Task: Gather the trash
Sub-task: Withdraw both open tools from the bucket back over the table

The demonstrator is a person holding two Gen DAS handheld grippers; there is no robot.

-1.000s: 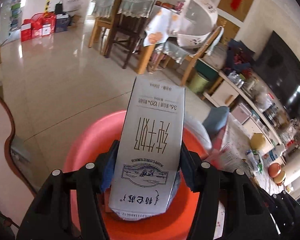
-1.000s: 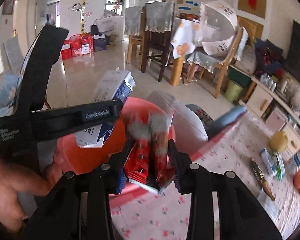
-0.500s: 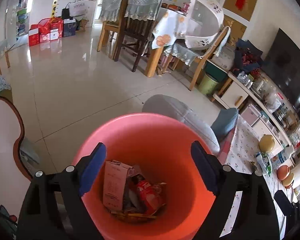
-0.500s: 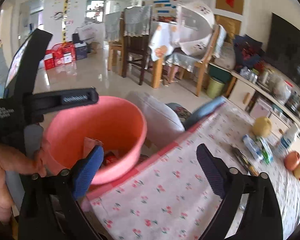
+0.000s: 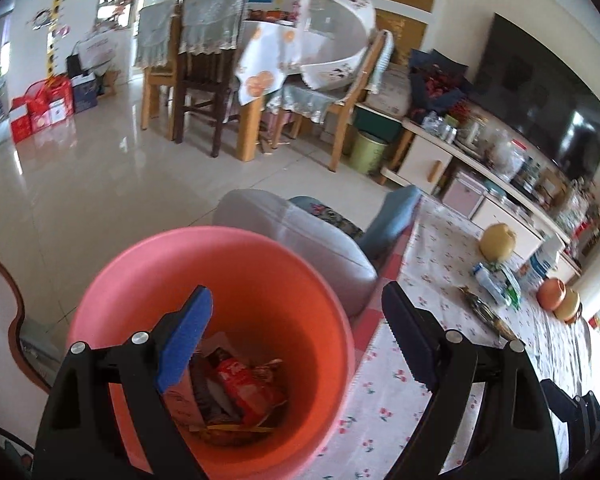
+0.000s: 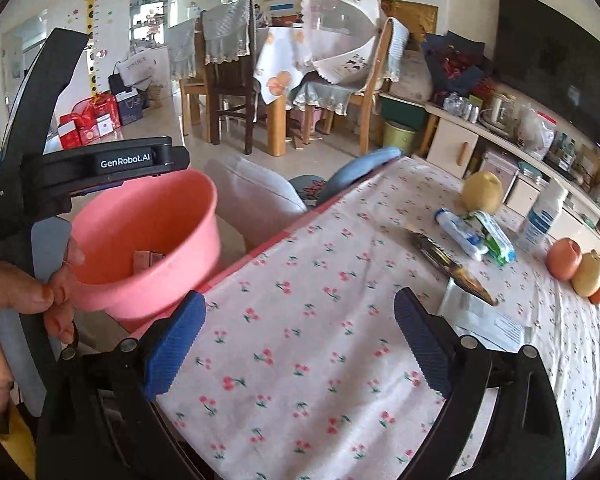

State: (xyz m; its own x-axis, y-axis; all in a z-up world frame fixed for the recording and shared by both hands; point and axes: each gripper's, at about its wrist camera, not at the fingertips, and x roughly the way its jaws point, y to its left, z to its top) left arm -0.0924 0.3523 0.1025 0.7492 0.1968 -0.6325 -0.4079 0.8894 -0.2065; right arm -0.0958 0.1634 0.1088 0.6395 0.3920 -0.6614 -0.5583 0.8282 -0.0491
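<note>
A pink bin stands off the table's left edge; it also shows in the right wrist view. Inside lie a red wrapper, a carton and other scraps. My left gripper is open and empty above the bin. My right gripper is open and empty over the cherry-print tablecloth. Further along the table lie a dark wrapper, a white and blue tube, a green packet and a white paper.
A yellow pear, a white bottle, an orange fruit and a yellowish fruit sit at the table's far end. A grey cushion lies beyond the bin. Dining chairs and a TV cabinet stand further off.
My left gripper let go of the milk carton and my right let go of the red wrapper; both now lie in the bin. Both grippers opened, and the right moved over the table.
</note>
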